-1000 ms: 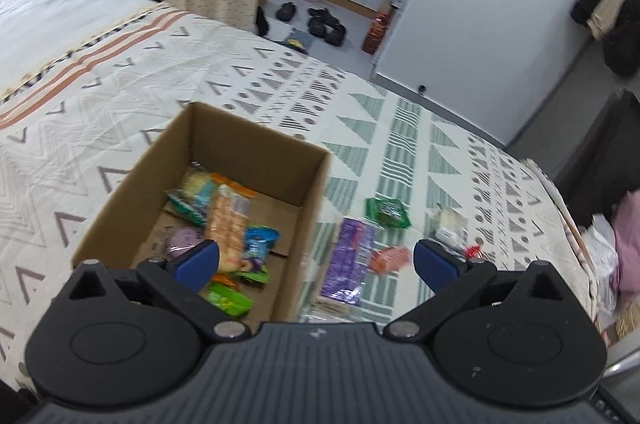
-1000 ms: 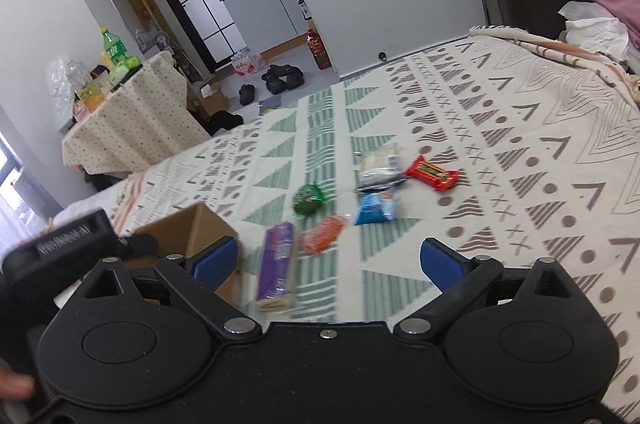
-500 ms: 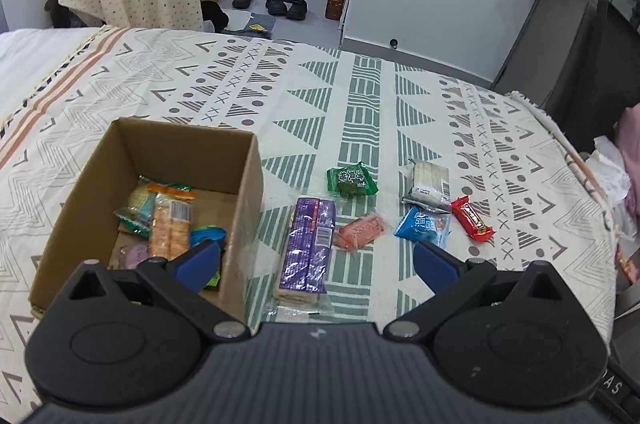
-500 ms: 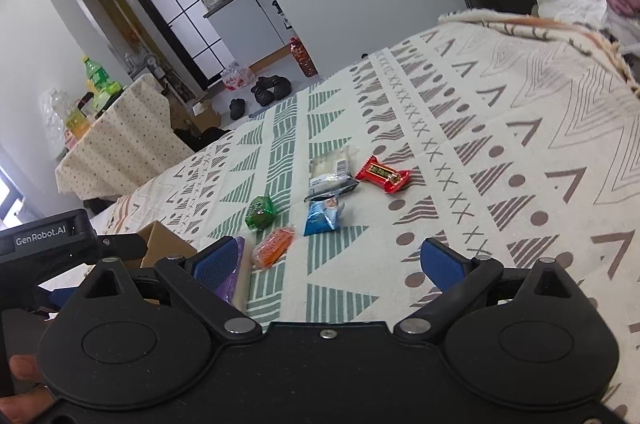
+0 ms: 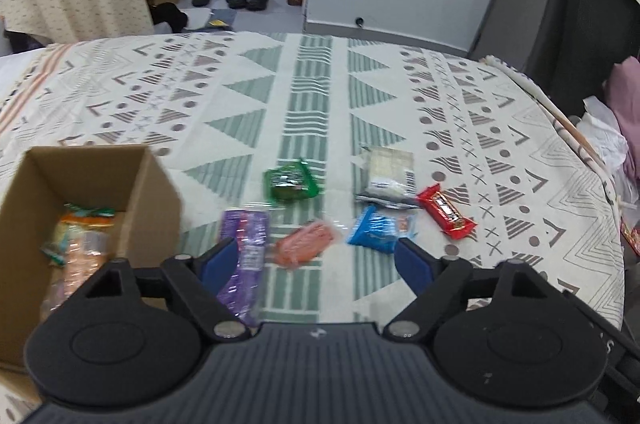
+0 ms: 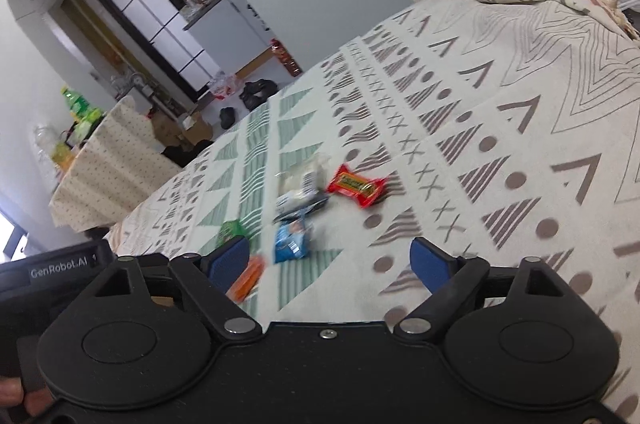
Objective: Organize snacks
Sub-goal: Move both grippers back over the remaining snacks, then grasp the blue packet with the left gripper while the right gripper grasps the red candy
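Two handheld grippers hover over a patterned bedspread (image 5: 312, 96) strewn with snacks. The left gripper (image 5: 316, 260), jaws closing with nothing between them, hangs above an orange packet (image 5: 306, 243), beside a purple wafer pack (image 5: 246, 252) and a cardboard box (image 5: 80, 184) holding more snacks. The right gripper (image 6: 326, 260), also closing on nothing, points toward a blue packet (image 6: 290, 240) and a red candy bar (image 6: 356, 184).
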`<state>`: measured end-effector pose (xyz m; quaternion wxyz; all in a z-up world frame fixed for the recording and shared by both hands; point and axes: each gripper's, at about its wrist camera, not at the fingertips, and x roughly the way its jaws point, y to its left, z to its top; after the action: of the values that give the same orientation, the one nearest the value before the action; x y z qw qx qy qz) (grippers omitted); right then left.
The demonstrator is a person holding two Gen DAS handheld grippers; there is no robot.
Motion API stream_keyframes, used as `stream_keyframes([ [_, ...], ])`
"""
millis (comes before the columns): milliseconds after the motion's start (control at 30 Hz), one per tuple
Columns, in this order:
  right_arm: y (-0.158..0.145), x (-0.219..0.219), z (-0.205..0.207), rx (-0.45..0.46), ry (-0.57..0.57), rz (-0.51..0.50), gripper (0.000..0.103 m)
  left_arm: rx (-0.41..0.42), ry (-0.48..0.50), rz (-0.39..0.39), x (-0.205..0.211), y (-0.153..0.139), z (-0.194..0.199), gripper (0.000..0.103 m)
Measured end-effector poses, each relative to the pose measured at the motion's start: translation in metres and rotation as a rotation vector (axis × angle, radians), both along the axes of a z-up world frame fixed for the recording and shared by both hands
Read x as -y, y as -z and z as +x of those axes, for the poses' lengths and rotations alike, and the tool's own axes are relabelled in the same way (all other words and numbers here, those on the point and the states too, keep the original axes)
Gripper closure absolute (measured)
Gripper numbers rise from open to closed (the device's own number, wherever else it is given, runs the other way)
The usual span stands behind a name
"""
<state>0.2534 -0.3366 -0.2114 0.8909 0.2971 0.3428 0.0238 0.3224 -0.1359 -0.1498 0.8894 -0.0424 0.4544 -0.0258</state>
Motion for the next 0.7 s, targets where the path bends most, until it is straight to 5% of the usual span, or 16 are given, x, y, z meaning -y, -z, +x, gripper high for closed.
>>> stream_keyframes([
  [300, 0.026, 0.017, 0.030, -0.038, 0.032, 0.047, 0.039, -0.041, 0.051, -0.016, 0.036, 0.032, 0.035, 0.037],
  [700, 0.051, 0.025, 0.066, -0.056, 0.017, 0.070, 0.045, -0.092, 0.103, -0.058, 0.053, 0.073, 0.069, 0.038],
])
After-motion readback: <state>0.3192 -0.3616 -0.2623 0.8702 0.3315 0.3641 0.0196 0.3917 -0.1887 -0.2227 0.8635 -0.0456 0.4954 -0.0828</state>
